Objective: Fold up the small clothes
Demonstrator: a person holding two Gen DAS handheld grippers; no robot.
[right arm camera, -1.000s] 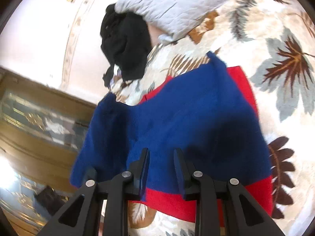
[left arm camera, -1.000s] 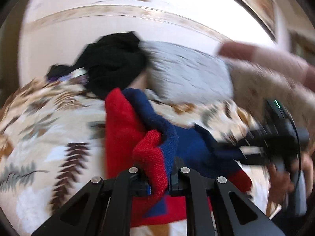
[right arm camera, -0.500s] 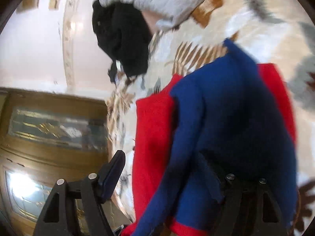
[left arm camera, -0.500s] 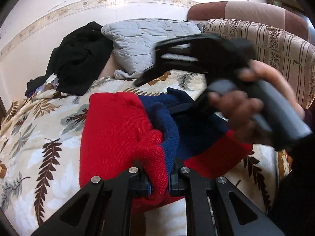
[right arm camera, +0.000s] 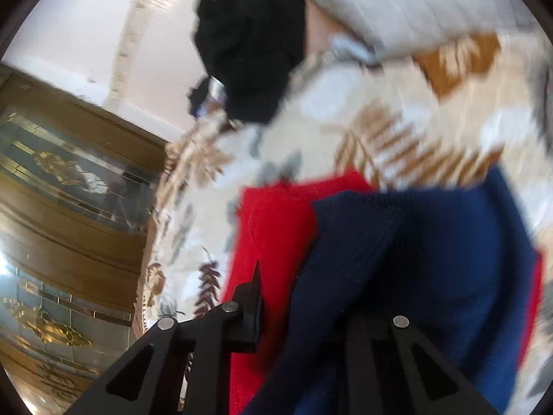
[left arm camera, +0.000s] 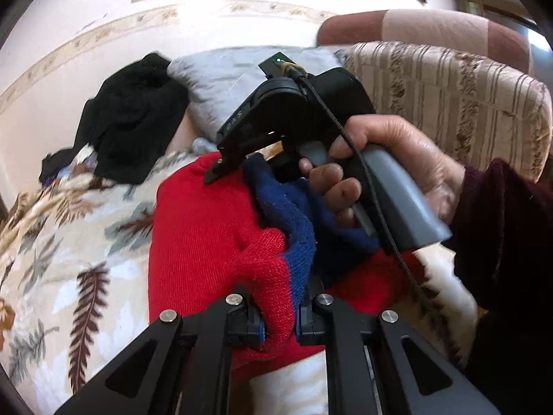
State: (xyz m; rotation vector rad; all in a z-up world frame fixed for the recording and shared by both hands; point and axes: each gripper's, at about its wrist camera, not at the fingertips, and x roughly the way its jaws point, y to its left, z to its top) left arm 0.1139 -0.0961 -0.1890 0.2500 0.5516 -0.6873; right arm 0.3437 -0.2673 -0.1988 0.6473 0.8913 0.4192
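A small red and blue knit garment (left arm camera: 207,228) lies on a leaf-patterned bedspread (left arm camera: 52,242). My left gripper (left arm camera: 280,325) is shut on a bunched red and blue fold of it near the front edge. My right gripper (left arm camera: 238,169), held in a hand, hovers over the garment's far part with its jaws apart. In the right wrist view the right gripper (right arm camera: 311,314) is open, with blue cloth (right arm camera: 414,259) lying between and over its fingers; its right finger is mostly hidden by the cloth.
A black garment (left arm camera: 131,124) and a grey quilted pillow (left arm camera: 221,79) lie at the bed's far end by the wall. A striped sofa back (left arm camera: 449,103) stands at the right. A wooden glass-fronted cabinet (right arm camera: 69,207) shows at the left.
My right gripper has opened and moved over the garment toward the left. My left gripper stays shut on the fold and has come in closer.
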